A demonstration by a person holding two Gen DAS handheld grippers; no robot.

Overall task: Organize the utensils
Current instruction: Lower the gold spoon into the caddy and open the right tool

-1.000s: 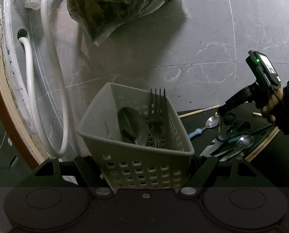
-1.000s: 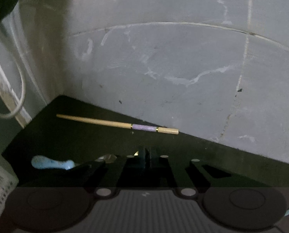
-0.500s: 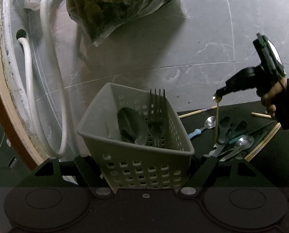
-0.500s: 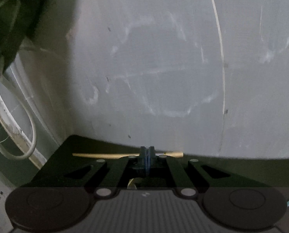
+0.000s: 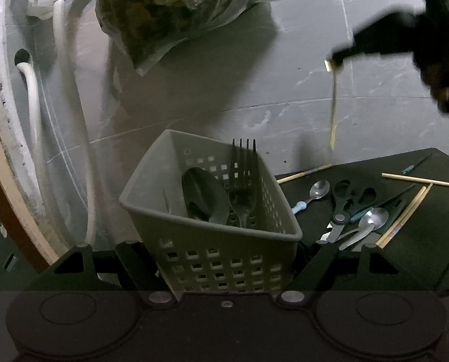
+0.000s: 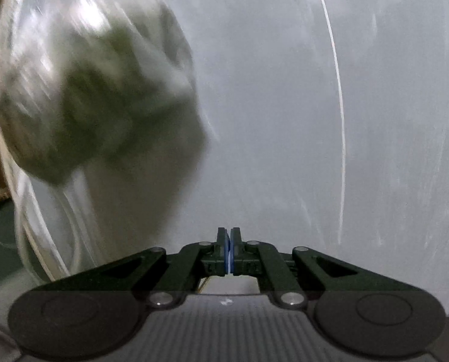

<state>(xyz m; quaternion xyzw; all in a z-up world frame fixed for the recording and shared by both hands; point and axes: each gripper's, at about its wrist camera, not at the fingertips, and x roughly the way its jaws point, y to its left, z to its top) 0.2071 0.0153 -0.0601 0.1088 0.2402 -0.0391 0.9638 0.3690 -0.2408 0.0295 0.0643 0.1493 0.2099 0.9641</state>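
Perforated plastic basket (image 5: 224,259); slim wooden chopstick (image 5: 333,111).

Left wrist view close behind basket (image 5: 212,229), facing tiled wall (image 5: 284,75), right wrist view blurred, both sharing plastic bag (image 6: 82,96)

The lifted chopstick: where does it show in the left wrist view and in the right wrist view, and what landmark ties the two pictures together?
Left wrist view: the chopstick hangs upright at upper right, its top pinched in the right claw, above the black mat.
Right wrist view: hardly visible; only a thin pale sliver under the shut right claw might be it.
Shared landmark: the bag of greens, upper left in both.
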